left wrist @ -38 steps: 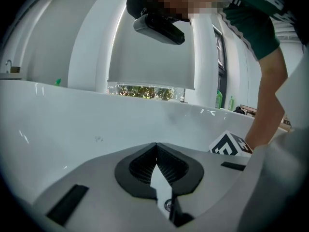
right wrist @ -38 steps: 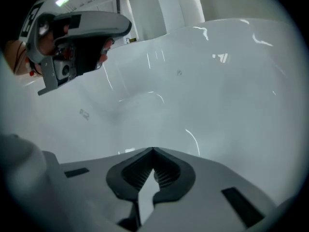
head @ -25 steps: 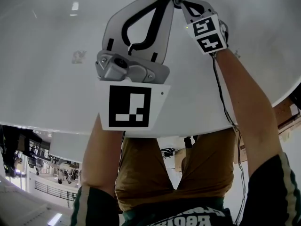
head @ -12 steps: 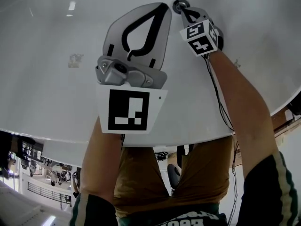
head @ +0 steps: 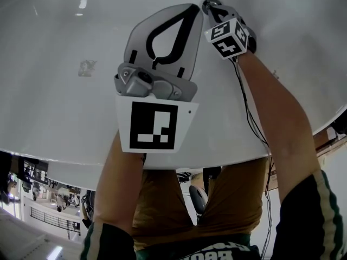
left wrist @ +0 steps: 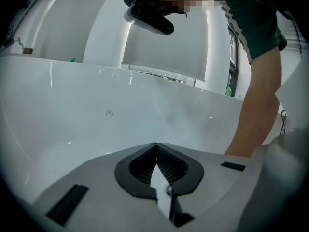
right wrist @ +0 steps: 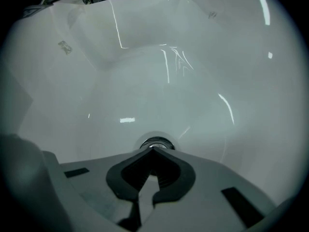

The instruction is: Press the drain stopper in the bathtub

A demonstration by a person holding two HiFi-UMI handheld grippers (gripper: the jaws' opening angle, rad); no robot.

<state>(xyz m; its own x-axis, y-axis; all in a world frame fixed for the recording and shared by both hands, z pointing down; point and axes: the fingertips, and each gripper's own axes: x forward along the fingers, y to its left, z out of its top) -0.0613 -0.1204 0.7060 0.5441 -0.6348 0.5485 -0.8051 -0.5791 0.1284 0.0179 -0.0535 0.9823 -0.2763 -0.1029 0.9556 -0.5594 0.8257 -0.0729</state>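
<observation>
While the left gripper (head: 191,8) hangs over the glossy white bathtub (head: 59,102) on the left of the head view, its jaws are closed tip to tip with nothing between them. Its own view shows only bare tub wall ahead, so it looks like a spectator here. Moving across, the right gripper (right wrist: 151,150) is reaching deep into the basin at the end of the person's outstretched right forearm (head: 276,118). Its jaws are pinched together too and hold nothing. Just beyond those closed tips sits the small round chrome drain stopper (right wrist: 155,142), set in the tub floor at the low point of the basin. The tips look right at its near edge, though I can't tell whether they are touching it. As for handling, I'd judge this a rigid metal cap fixed in its drain, probably sprung, so there is nothing to lift or grip. The shut jaws make a blunt point for a straight push. Aim for the middle of the cap, because polished chrome and slick enamel both invite a skid if the tips land on the rim. A firm, square press should do it, and the stopper looks sturdy enough to take it.
</observation>
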